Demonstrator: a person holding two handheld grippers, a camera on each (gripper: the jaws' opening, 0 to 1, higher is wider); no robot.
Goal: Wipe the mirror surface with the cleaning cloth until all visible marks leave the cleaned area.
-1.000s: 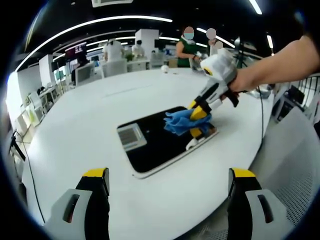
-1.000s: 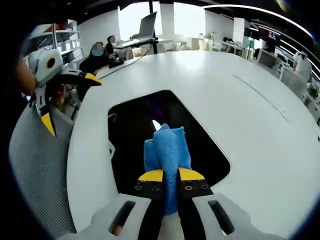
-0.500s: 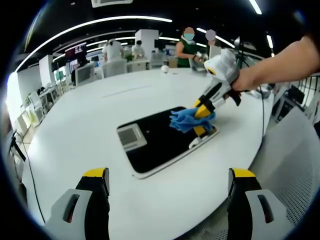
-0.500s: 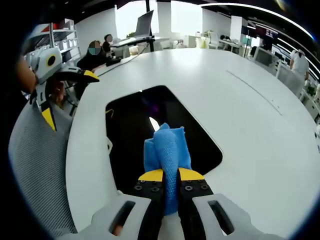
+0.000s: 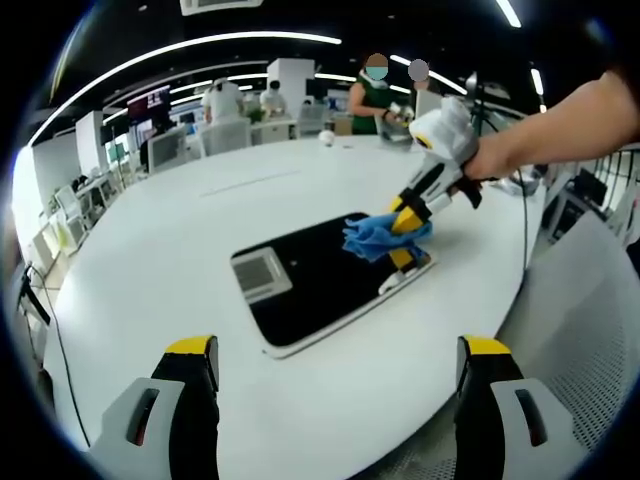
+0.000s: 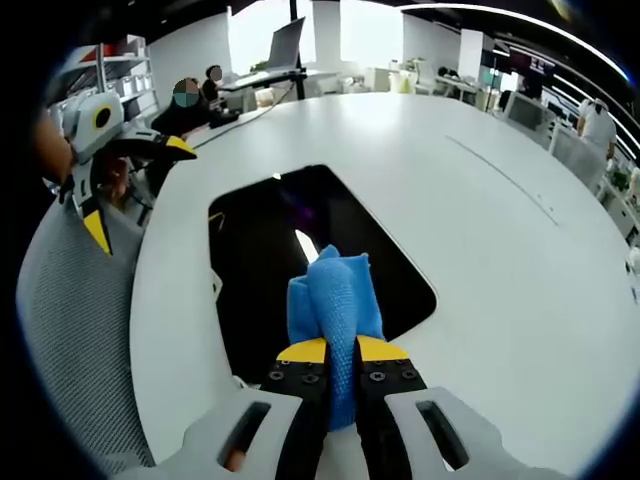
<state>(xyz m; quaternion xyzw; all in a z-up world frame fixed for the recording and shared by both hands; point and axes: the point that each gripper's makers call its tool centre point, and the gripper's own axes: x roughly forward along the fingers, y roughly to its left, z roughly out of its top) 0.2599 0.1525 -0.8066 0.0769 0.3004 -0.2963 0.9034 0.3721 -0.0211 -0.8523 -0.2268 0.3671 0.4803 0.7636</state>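
Wiping stroke: right gripper (image 6: 340, 352) fingers clamp blue cloth (image 6: 334, 298) on mirror (image 6: 262, 262); press flat, overlap passes; left gripper (image 5: 338, 352) fingers apart, idle.

I see a bright, evenly lit room under long ceiling light strips (image 5: 200, 45), which bow with the fisheye. The white surface (image 5: 150, 260) glares softly; the mirror (image 6: 270, 260) reflects dark with one small highlight. Shadows are faint, edges smeared, distant desks soft.

Left gripper view: looks from the table (image 5: 150, 250) edge, well back, toward the mirror (image 5: 310, 280) at 12 o'clock. Right gripper view: sits close over the mirror (image 6: 270, 250), facing across. Both share mirror and table (image 6: 520, 250).
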